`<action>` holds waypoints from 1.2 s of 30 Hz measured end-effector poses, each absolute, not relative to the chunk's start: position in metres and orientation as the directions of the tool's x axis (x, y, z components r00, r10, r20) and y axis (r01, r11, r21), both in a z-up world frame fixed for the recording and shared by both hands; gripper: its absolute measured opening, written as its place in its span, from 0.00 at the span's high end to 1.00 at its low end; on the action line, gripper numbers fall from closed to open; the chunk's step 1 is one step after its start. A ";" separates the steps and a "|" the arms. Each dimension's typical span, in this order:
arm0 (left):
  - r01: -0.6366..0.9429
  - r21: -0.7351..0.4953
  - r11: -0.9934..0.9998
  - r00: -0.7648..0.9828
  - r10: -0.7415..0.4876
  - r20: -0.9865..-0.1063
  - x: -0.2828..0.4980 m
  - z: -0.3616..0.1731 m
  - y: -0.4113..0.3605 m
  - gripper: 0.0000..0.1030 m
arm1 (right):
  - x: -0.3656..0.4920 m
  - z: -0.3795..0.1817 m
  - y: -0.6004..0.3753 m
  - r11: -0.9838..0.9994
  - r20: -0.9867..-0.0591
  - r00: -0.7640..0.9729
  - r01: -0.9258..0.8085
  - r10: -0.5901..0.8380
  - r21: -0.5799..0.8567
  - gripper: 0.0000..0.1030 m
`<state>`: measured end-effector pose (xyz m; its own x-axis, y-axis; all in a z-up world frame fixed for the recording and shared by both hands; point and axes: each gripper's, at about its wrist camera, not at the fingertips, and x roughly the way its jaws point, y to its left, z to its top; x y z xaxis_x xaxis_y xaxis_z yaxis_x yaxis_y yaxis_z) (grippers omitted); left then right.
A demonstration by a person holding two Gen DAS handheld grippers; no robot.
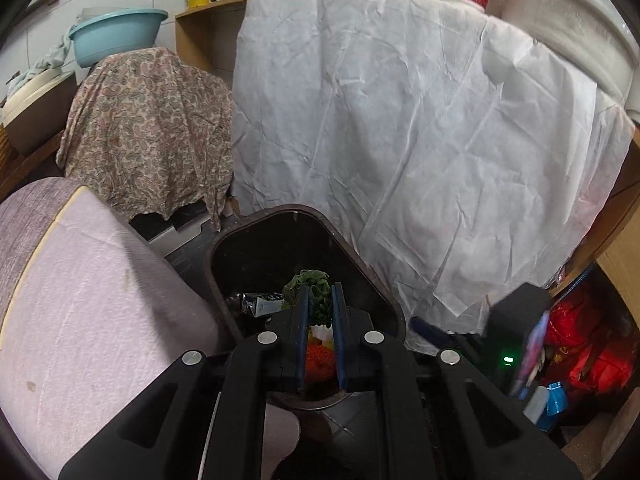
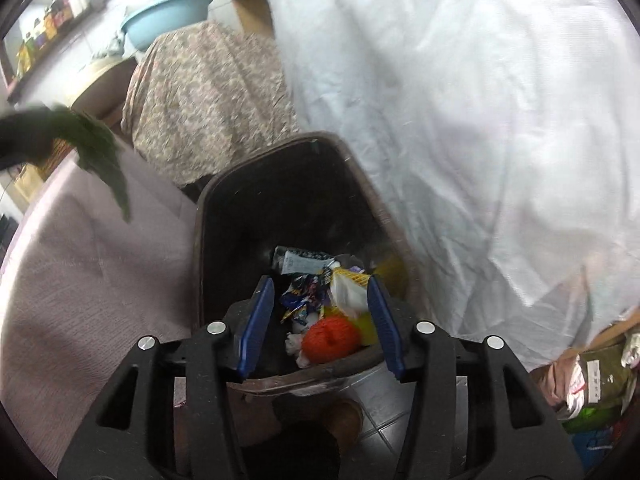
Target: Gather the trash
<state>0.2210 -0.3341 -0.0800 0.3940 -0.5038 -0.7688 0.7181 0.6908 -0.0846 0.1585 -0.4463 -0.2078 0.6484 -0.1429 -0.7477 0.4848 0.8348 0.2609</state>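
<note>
A dark brown trash bin (image 1: 280,212) stands on the floor beneath both grippers. My left gripper (image 1: 320,292) is shut on a crumpled green leaf scrap (image 1: 304,278) just above the bin's mouth. In the right wrist view that same leaf (image 2: 100,152) hangs from the left gripper (image 2: 56,132) at the far left, above the lilac surface. My right gripper (image 2: 320,284) hangs open over the bin (image 2: 320,136), nothing between its pads. Inside lie an orange mesh ball (image 2: 330,338), a blue snack wrapper (image 2: 304,296) and white paper (image 2: 348,292).
A lilac-covered surface (image 1: 100,300) borders the bin on the left. A large white sheet (image 1: 400,120) hangs behind and to the right. A paisley cloth (image 1: 152,128) covers something further back, with a teal basin (image 1: 116,32) above. Red bags (image 1: 580,348) crowd the floor at right.
</note>
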 end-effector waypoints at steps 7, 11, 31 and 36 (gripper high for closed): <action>0.715 -0.100 0.692 0.367 -0.493 -0.789 0.224 -0.096 -0.350 0.66 | 0.134 -0.207 -0.455 0.812 -0.754 0.615 0.549 -0.232 0.198 0.42; 0.708 -0.099 0.699 0.397 -0.510 -0.763 0.219 -0.091 -0.346 0.36 | 0.127 -0.209 -0.456 0.809 -0.756 0.600 0.564 -0.262 0.167 0.41; 0.687 -0.025 0.727 0.592 -0.579 -0.561 0.147 -0.003 -0.206 0.05 | 0.097 -0.111 -0.384 0.863 -0.580 0.737 0.493 -0.348 0.109 0.19; 0.634 0.040 0.772 0.671 -0.524 -0.525 0.126 0.005 -0.149 0.05 | 0.087 -0.078 -0.340 0.902 -0.512 0.803 0.416 -0.305 0.115 0.13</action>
